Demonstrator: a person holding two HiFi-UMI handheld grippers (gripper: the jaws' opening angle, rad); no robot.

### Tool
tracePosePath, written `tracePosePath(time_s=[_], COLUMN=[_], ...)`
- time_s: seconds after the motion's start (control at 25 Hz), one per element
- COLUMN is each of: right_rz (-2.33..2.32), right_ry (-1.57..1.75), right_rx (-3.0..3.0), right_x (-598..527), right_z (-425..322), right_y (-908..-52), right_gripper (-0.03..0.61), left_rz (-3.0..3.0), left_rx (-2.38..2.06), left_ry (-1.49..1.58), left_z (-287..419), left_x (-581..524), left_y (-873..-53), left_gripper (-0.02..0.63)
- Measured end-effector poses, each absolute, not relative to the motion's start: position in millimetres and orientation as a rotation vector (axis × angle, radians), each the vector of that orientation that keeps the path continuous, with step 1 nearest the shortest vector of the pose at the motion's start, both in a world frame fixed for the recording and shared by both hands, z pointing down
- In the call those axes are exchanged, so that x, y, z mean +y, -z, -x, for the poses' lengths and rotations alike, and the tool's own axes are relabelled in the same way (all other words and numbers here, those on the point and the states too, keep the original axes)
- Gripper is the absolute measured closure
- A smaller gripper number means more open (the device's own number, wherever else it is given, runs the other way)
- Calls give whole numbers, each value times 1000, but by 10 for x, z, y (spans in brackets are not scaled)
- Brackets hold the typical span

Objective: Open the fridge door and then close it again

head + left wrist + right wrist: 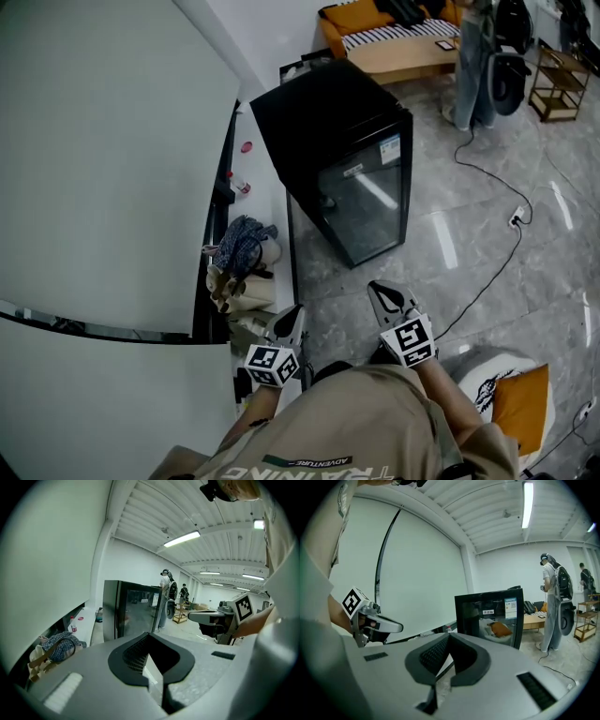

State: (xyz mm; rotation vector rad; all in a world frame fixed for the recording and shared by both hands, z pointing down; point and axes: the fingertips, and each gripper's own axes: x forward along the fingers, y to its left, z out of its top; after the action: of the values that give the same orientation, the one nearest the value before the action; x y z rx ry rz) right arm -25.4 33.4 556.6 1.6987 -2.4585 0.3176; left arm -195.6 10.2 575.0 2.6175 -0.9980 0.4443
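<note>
Two grippers hang close to our body, both well short of the fridge [319, 112] and touching nothing. Our left gripper [295, 313] is clenched: its own view shows the black pads meeting at the tips with nothing between them. Our right gripper [377, 291] is clenched too, and equally empty. Both point roughly toward the fridge, the left one toward its left corner and the right one toward the door [370, 202].

That glass door looks closed, flush with the black cabinet, and carries a sticker [391, 150] near its top corner. Through the glass the right gripper view shows something orange and white, though we cannot tell whether it lies inside or is a reflection.

Left of the fridge runs a white ledge [265, 202] with a small bottle [238, 185] and a pink lid [247, 147]. Nearer us than the fridge, on that same side, sits a bag [234, 286] topped with a blue checked cloth [242, 242].

Right of the fridge a cable [497, 183] trails over the grey floor. Beyond the fridge a person [473, 70] stands by a bench [403, 58].
</note>
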Motion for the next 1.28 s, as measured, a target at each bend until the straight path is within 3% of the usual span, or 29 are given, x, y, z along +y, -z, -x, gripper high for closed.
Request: tracePosePath(time_s=[0.44,0.68,0.92,1.28], right_rz=[-1650,-1734,-1797,-1822], right_ry=[-405,-624,-473,-443], right_rx=[-2442,-2424,-2399,-2303], right_x=[87,-322,-970,-1426], right_z=[131,135,58,34], right_y=[-5756,-5762,-5388,-5480], right_gripper=[583,583,583,583], left_rz=[-2615,-2592,-2646,-2697], left_rx=[-924,-879,-846,-741], left_ry=[-483,-473,-400,-469], left_z=[1658,1629,1447,1256], left_x=[-293,-678,-1370,-2106], left_y=[-5856,-5970,-5892,-6104], left_gripper=[612,612,612,612])
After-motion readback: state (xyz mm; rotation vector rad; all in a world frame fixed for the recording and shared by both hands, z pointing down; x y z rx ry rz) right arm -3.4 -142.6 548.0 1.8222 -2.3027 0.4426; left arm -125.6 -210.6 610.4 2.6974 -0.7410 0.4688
